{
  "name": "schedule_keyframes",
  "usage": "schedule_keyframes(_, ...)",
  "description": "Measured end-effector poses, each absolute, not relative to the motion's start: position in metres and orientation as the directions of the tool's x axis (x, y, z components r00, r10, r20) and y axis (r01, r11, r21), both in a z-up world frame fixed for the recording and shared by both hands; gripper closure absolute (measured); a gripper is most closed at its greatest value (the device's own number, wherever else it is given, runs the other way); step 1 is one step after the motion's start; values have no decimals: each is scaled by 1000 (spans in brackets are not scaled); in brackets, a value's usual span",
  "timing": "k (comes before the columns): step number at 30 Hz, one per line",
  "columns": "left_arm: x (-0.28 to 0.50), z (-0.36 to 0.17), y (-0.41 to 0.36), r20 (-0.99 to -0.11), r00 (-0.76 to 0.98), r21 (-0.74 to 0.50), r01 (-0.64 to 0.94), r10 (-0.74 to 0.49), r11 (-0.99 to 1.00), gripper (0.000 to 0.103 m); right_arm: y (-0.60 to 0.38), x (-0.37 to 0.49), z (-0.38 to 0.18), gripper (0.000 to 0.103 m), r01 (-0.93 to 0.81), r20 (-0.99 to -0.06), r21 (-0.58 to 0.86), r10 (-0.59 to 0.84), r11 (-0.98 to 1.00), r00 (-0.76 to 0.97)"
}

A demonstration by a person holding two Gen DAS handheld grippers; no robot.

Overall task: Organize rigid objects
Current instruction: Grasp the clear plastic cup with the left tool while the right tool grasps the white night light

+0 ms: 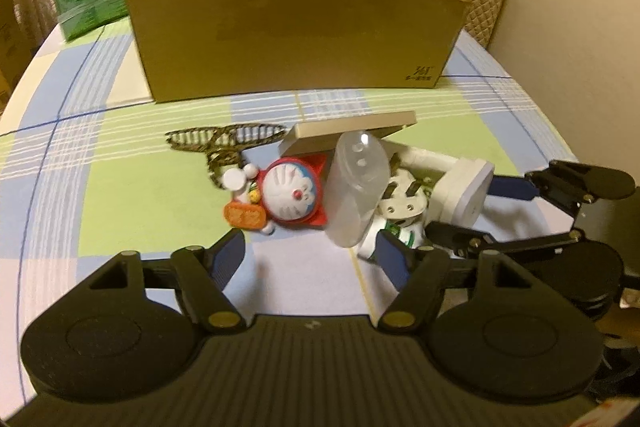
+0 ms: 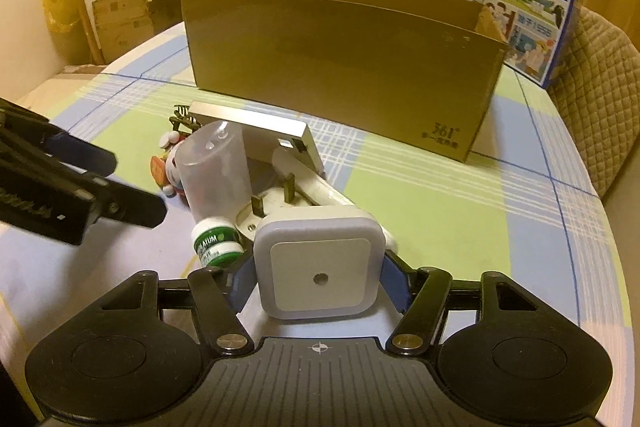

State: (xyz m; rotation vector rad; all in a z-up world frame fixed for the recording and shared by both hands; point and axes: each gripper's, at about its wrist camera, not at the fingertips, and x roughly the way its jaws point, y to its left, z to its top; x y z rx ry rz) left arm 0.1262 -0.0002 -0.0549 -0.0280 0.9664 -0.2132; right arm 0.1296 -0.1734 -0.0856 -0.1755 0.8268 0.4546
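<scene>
Though right gripper [image 2: 316, 277] flanks night light [image 2: 318, 263], grip unclear; left gripper [image 1: 310, 261] agape, empty.

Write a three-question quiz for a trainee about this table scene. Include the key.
1. True or false: the cardboard box is closed on top.
2. What sits between the right gripper's jaws? A. white square night light B. toy figure C. clear container
3. What colour is the band on the small jar?
Key: 1 false; 2 A; 3 green.
</scene>
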Motion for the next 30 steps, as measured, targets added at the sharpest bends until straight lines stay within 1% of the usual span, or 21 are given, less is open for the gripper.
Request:
schedule_keyframes(2, 128, -56, -4, -807, 554, -119, 184, -203, 976, 41, -178, 126, -83, 41, -429, -744, 22, 301, 903, 596)
schedule_keyframes(4, 128, -56, -10, -800, 564, -105, 205, -205, 973, 48, -185, 123, -81, 41, -401, -745, 25, 285, 916, 603)
schedule_keyframes(6, 130, -56, -16, -794, 573, -95, 213, -203, 973, 49, -192, 120, -78, 41, -373, -743, 33, 272, 927, 611)
schedule_keyframes(8, 132, -56, -21, -784, 588, -84, 215, -198, 973, 53, -199, 118, -75, 41, -352, -739, 39, 264, 935, 620)
schedule_keyframes(10, 135, -56, -26, -777, 601, -70, 218, -190, 973, 59, -204, 116, -73, 41, -334, -736, 46, 258, 942, 626)
schedule_keyframes(13, 139, -57, -32, -769, 614, -54, 219, -181, 974, 65, -211, 115, -72, 41, -313, -739, 51, 247, 948, 627)
schedule_keyframes(18, 148, -61, -40, -772, 616, -25, 216, -156, 976, 72, -215, 116, -73, 41, -298, -745, 54, 237, 953, 624)
schedule_keyframes(19, 148, -62, -40, -771, 617, -28, 218, -160, 975, 77, -215, 116, -74, 41, -298, -746, 55, 237, 953, 623)
schedule_keyframes(30, 118, -52, -25, -776, 616, -1, 214, -136, 977, 77, -212, 107, -74, 41, -302, -746, 67, 248, 951, 617)
